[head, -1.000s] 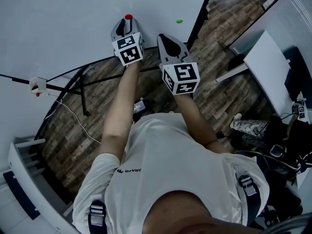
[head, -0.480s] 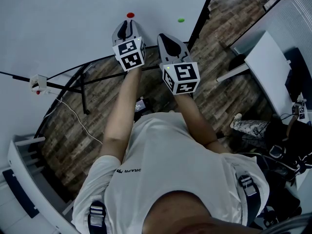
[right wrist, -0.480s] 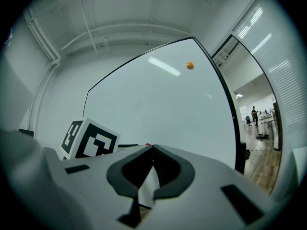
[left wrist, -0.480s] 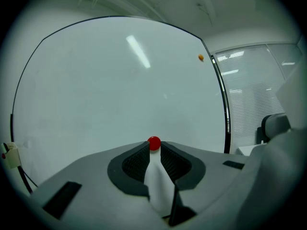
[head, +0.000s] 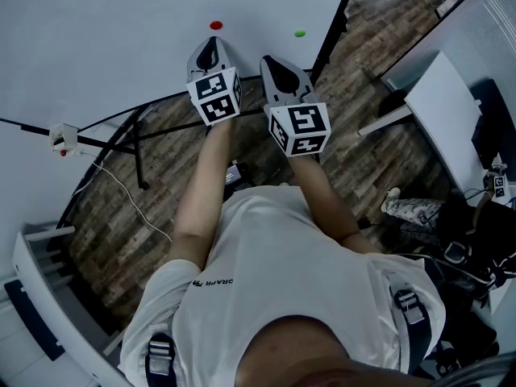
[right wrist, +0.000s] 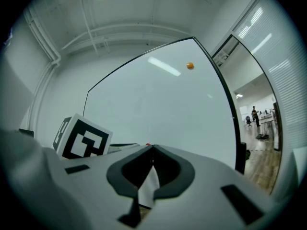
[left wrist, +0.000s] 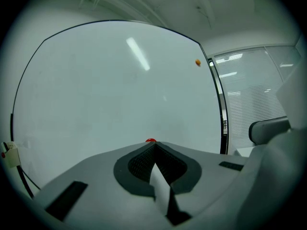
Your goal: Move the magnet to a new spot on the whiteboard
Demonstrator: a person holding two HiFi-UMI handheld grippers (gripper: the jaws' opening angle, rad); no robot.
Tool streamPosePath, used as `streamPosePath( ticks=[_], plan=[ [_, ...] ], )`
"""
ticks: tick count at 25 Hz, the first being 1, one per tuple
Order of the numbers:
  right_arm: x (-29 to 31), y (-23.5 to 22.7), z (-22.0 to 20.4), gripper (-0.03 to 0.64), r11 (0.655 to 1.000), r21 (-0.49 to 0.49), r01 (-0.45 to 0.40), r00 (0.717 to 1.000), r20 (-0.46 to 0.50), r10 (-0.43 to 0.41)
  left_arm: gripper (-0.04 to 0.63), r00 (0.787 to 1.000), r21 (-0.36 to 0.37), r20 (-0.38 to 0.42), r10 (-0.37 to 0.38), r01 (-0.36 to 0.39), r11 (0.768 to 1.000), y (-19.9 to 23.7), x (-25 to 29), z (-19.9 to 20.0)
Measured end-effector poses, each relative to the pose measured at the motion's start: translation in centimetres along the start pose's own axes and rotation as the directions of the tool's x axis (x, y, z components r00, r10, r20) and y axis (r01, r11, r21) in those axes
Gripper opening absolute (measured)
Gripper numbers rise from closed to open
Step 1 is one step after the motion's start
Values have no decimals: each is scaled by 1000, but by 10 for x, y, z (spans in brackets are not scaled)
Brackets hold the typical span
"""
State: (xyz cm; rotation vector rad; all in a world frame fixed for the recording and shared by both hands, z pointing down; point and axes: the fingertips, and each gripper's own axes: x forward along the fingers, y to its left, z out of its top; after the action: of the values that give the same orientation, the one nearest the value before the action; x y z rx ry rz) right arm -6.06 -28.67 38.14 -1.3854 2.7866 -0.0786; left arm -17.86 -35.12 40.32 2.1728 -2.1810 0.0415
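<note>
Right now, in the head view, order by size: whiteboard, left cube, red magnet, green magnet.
1. whiteboard
2. left cube
3. red magnet and green magnet: they look alike, so no ranking.

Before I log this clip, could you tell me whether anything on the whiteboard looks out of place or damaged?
Nothing stands out. The small round red magnet and the small round green magnet sit on the white whiteboard, and the left gripper and right gripper are shut and empty.
</note>
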Motion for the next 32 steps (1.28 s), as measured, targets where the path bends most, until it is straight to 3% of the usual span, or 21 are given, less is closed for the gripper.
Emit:
streamPosePath(
  ticks=[32],
  plan=[
    [-1,0,0,12,1000,2,-11,1000,6,11,2,999,-17,42,-13,13,1000,-19,-52,5]
  ],
)
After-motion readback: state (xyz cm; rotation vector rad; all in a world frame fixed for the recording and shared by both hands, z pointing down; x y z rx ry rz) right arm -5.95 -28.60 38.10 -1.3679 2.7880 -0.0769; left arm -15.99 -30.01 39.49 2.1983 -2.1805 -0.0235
